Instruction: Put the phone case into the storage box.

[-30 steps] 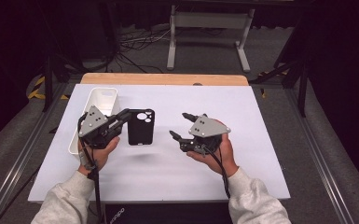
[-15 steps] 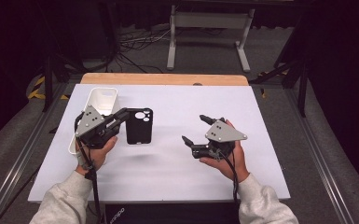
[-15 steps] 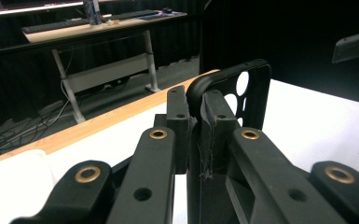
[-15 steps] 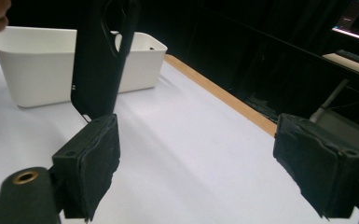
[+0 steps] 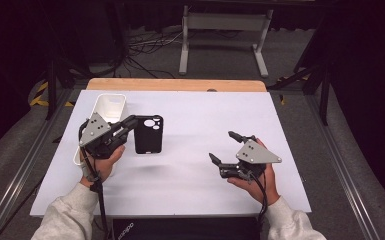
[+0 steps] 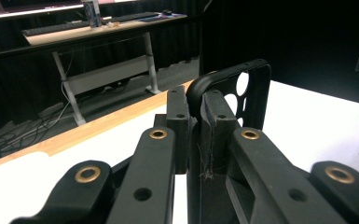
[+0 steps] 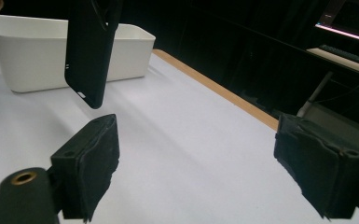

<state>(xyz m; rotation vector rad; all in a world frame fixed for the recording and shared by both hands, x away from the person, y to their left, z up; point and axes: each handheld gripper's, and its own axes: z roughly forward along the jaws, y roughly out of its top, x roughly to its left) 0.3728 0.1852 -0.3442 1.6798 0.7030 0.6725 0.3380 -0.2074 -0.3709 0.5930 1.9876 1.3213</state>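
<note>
1. While the left gripper (image 5: 129, 123) keeps its fingers (image 6: 213, 122) clenched on one edge of the phone case (image 5: 148, 135), the case hangs above the tabletop (image 5: 195, 130) near its left edge, beside the white bin (image 5: 111, 102).
2. Judged light, thin, flexible, slightly grippy; take hold on a side rim, away from the camera cutout.
3. Versus a second ago: right gripper (image 5: 222, 147) has drifted toward the tabletop's right edge, its fingers (image 7: 93, 161) just opened, released, nothing between them; case unmoved.
</note>
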